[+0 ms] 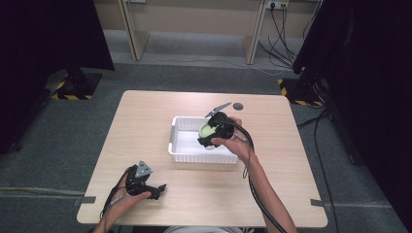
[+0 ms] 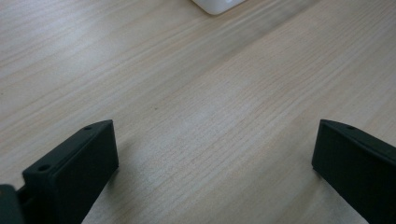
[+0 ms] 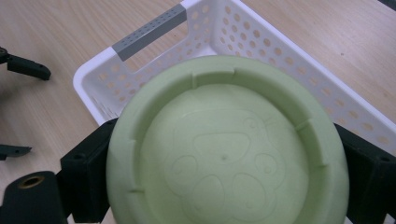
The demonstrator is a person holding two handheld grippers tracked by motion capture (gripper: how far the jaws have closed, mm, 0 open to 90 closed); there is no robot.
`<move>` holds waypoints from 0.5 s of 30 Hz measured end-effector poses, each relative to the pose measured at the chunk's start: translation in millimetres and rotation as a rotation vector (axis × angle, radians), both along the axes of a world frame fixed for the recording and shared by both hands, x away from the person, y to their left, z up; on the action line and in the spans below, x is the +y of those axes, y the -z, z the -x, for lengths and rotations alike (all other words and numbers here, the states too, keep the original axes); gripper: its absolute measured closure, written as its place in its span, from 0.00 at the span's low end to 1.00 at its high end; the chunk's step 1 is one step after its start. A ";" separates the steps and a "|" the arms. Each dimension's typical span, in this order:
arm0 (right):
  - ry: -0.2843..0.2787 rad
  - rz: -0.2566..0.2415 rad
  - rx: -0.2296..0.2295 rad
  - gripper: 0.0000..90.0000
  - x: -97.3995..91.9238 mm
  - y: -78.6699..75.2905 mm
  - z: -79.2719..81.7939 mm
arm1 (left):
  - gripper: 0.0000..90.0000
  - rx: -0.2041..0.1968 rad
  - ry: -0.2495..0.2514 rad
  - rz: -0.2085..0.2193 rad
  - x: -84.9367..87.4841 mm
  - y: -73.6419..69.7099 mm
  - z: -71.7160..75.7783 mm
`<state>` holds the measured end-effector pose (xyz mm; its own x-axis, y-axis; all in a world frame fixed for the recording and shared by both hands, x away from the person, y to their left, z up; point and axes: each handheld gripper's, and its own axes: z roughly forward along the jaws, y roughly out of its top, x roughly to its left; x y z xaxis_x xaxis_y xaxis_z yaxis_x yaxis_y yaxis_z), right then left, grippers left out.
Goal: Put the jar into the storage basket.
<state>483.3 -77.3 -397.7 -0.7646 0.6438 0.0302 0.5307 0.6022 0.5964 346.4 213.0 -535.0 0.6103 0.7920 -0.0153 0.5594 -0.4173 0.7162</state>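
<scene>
High view, right gripper (image 1: 210, 137): held above the white basket (image 1: 180, 145) at mid-table, carrying a pale green bowl (image 1: 207, 130); the bowl hangs over the basket's interior, seemingly clear of its floor, which suggests it is either going in or coming out.
High view, left gripper (image 1: 153, 190): low over the table (image 1: 145, 111) near the front-left edge, well apart from the basket; probably parked there to leave the other hand room.
High view, basket: apart from the bowl over it, its visible floor looks bare.
Left gripper view, jaws: spread wide, one at each lower corner, nothing between them but bare wood grain.
Left gripper view, basket (image 2: 215, 4): a white corner shows at the top edge, well ahead of the jaws.
Right gripper view, bowl (image 3: 229, 149): seen from its underside, with a raised foot ring and a faint moulded figure; it is tipped so the base faces the camera.
Right gripper view, jaws: closed on the bowl from opposite sides, pressing its outer wall, a grip that suits a wide round thing.
Right gripper view, basket (image 3: 280, 51): perforated walls and a grey handle strip lie beyond the bowl, directly under it.
Right gripper view, left gripper (image 3: 23, 67): its black tips show far left, idle over the table.
</scene>
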 end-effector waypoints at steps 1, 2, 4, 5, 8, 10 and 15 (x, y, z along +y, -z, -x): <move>0.004 0.003 0.001 0.12 0.7 1.4 -1.9 | 0.00 0.000 0.000 0.000 0.0 0.0 0.0; 0.009 0.007 0.004 0.12 1.4 2.8 -3.9 | 0.00 0.000 0.000 0.000 0.0 0.0 0.0; 0.019 0.015 0.010 0.12 2.7 5.8 -7.7 | 0.00 0.001 0.000 -0.001 0.0 -0.1 0.0; 0.024 0.018 0.012 0.12 3.2 7.3 -9.6 | 0.00 0.001 0.000 -0.001 0.1 -0.1 0.0; 0.033 0.020 0.018 0.12 5.1 11.4 -14.4 | 0.00 0.001 0.001 -0.001 0.1 -0.1 0.0; 0.039 0.027 0.021 0.13 6.6 13.4 -17.0 | 0.00 0.001 0.001 -0.001 0.1 -0.1 0.0; 0.063 0.030 0.030 0.12 9.1 17.6 -24.8 | 0.00 0.000 0.001 0.000 0.0 0.0 0.0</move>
